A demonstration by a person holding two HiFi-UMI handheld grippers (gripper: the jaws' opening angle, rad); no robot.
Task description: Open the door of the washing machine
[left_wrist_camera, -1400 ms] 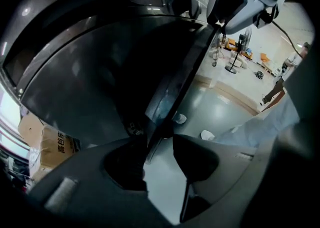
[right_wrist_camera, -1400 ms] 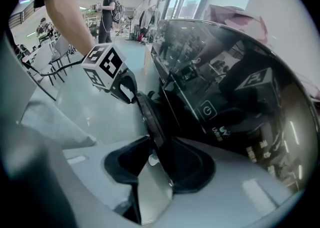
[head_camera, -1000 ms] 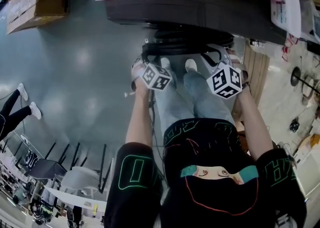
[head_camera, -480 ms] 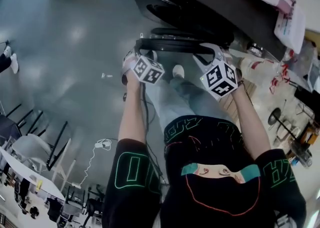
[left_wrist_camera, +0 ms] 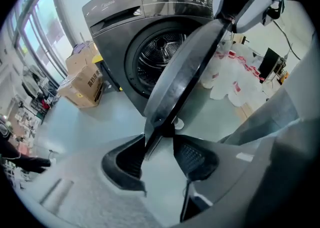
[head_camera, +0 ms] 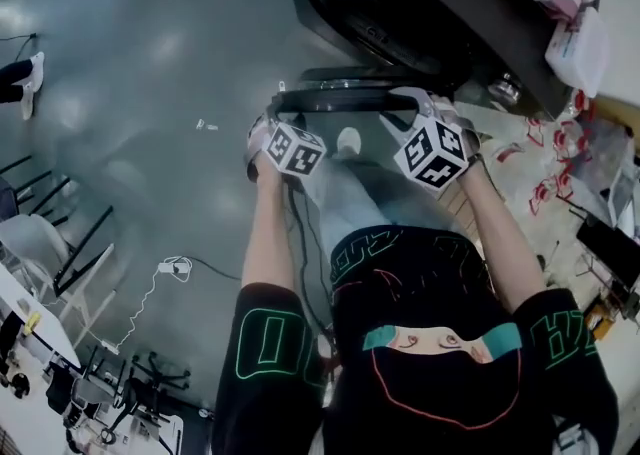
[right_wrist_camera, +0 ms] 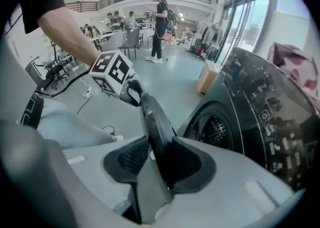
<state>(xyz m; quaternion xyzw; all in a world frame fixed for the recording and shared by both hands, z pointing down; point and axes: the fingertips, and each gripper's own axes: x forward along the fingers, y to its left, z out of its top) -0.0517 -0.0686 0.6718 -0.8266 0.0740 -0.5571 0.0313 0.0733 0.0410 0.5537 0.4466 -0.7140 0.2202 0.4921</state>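
The dark grey washing machine stands at the top of the head view, its round drum opening uncovered. Its round door is swung out and seen edge-on between my two hands. My left gripper clamps the door's rim at one side; in the left gripper view the rim runs down between the jaws of that gripper. My right gripper clamps the opposite side, with the thick rim filling the gap of that gripper.
Cardboard boxes sit on the floor left of the machine, and white plastic bags lie to its right. Chairs and a white cable are on the grey floor at my left. People stand far behind.
The door has swung further out from the machine, with both grippers moving along on its rim. The machine's front and drum opening now show more at the upper right.
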